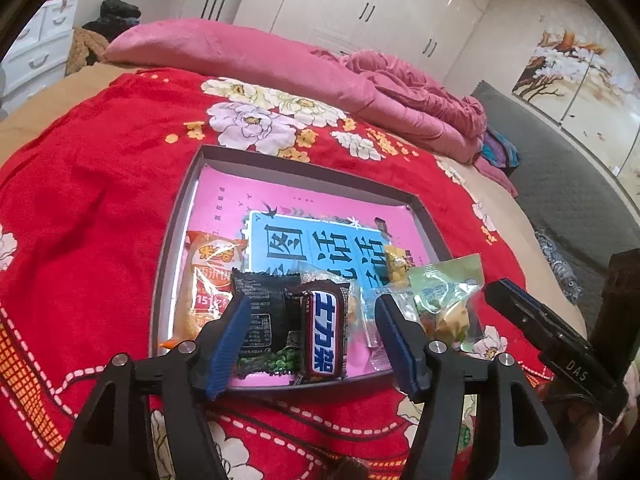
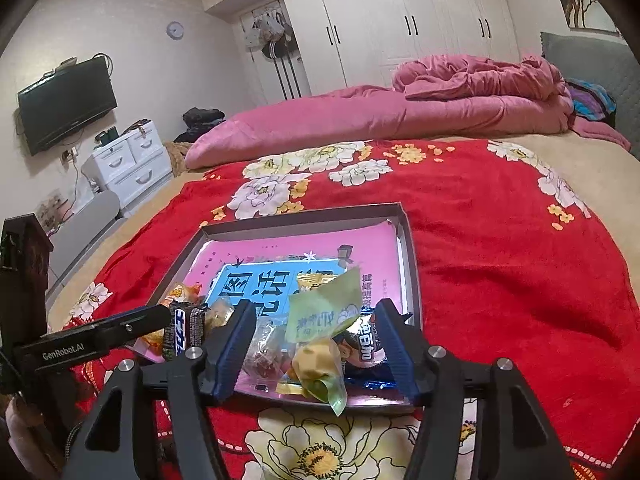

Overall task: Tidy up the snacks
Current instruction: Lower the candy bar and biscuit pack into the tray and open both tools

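Reading "GenRobot.AI" on left hand-held gripper (image 2: 168,314)

Both views are evenly and fairly brightly lit by soft indoor light, with no hard shadows. Glare streaks the glossy wardrobe doors (image 2: 400,20) at the top of each frame and the shiny pink box liner (image 1: 320,196). Fisheye bending curves the edges (dark vignette fills the corners). Focus is acceptable, slightly soft throughout.
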`<state>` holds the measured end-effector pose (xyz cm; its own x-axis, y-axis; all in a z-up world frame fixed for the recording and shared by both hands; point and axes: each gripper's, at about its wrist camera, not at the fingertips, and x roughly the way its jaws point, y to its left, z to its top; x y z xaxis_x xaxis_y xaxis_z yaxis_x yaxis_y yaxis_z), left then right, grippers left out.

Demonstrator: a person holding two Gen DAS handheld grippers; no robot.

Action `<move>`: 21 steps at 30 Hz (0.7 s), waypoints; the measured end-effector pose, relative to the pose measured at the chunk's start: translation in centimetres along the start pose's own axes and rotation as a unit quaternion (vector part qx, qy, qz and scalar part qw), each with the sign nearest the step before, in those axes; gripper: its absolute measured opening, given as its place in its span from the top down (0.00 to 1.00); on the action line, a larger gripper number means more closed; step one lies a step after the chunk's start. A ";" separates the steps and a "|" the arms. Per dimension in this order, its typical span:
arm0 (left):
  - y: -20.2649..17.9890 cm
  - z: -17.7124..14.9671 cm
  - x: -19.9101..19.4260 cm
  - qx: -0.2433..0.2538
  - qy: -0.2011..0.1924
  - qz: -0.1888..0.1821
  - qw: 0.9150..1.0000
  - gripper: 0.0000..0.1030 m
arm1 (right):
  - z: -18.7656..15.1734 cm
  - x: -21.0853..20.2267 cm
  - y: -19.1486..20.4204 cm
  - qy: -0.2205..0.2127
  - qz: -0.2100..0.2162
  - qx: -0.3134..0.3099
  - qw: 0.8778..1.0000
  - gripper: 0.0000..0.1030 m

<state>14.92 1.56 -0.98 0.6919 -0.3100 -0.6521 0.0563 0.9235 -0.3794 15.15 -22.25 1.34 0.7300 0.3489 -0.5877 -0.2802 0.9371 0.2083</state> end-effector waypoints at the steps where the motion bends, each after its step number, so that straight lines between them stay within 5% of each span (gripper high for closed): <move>1: 0.0 0.0 -0.3 0.001 -0.002 -0.005 1.000 0.33 | 0.0 -0.1 -0.1 0.000 0.001 -0.002 1.000 0.39; 21: -1.2 -2.9 -2.9 0.061 0.021 0.006 0.998 0.29 | -3.1 -3.0 0.1 0.020 0.036 -0.051 0.998 0.31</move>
<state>10.81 0.67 -0.55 0.6631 -0.3052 -0.6835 0.1362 0.9470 -0.2908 10.98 -23.29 0.70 0.6815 0.4120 -0.6048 -0.3937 0.9031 0.1716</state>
